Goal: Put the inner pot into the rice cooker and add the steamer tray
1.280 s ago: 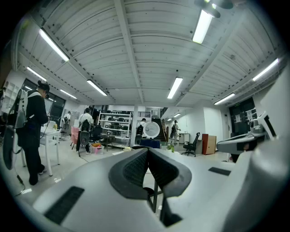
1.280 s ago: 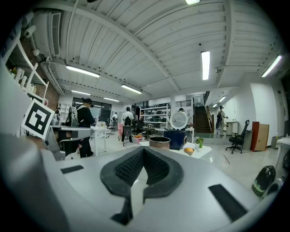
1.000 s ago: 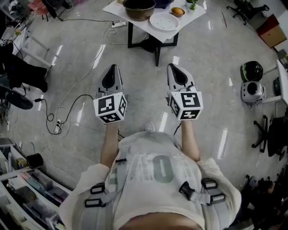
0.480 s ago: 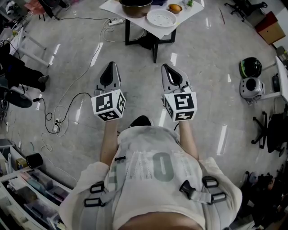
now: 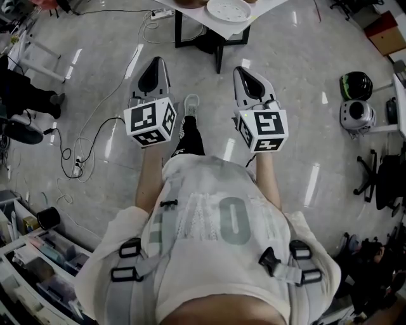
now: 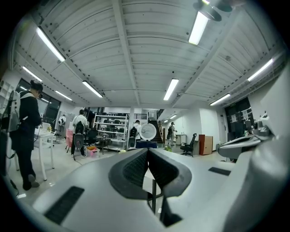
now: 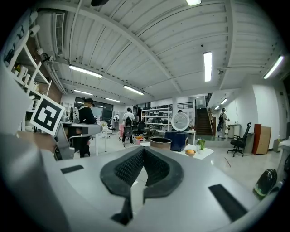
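**Closing in on the surface, both jaws shut and empty**

The step in hand looks like the approach, with nothing picked up yet. The left hand-held gripper (image 5: 155, 63) and the right hand-held gripper (image 5: 243, 73) are held out level, side by side over the floor. Each has its jaws pressed together with nothing between them.

To do this well, the jaws should probably open before they reach the surface (image 7: 207, 153), not above the pot. The pot's thin rim seems the likeliest place to grip. A level carry would help the pot drop straight into the cooker without catching on its wall.

- **Inner pot:** the inner pot (image 7: 160, 143) stands toward the left end of the surface in the right gripper view. It is well ahead of both hand-held grippers.
- **Rice cooker:** the rice cooker (image 7: 178, 139) is just beside the pot on its right, with its round lid raised.
- **Steamer tray:** the steamer tray (image 5: 228, 9) lies flat at the near edge of the surface. It is ahead of the gap between the two hand-held grippers and well apart from them.
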### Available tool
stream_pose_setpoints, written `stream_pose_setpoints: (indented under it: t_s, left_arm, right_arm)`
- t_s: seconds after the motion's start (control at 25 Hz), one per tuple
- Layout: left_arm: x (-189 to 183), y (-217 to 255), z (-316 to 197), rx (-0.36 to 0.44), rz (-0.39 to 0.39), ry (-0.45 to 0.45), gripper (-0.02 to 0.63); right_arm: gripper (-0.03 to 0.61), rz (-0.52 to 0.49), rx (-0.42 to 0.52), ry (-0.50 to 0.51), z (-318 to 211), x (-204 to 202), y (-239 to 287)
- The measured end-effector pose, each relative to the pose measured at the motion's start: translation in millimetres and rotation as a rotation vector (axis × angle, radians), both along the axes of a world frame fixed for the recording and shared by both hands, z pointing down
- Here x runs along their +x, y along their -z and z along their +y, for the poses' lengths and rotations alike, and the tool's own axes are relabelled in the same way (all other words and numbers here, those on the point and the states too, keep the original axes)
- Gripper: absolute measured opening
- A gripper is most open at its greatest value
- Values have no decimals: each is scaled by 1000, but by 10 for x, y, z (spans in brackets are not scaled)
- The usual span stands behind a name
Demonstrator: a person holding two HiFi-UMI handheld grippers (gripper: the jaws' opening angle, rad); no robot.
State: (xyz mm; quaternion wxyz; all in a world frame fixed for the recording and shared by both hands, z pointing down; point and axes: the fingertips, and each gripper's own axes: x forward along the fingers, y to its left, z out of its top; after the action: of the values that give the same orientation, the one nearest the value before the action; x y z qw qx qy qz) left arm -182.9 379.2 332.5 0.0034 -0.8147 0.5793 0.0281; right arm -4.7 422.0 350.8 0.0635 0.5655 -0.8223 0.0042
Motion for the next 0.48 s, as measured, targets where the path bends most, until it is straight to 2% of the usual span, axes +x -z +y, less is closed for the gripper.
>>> stream_pose_setpoints:
  t_s: [0.24,0.48]
  left_arm:
    - [120,224,-667,64,-23,-33,21]
    - [152,235,-1377,53,-4,-41,21]
  right_arm:
    - [5,43,52,-24,-611,121,231]
    - [6,43,40,-29,-1284,199,240]
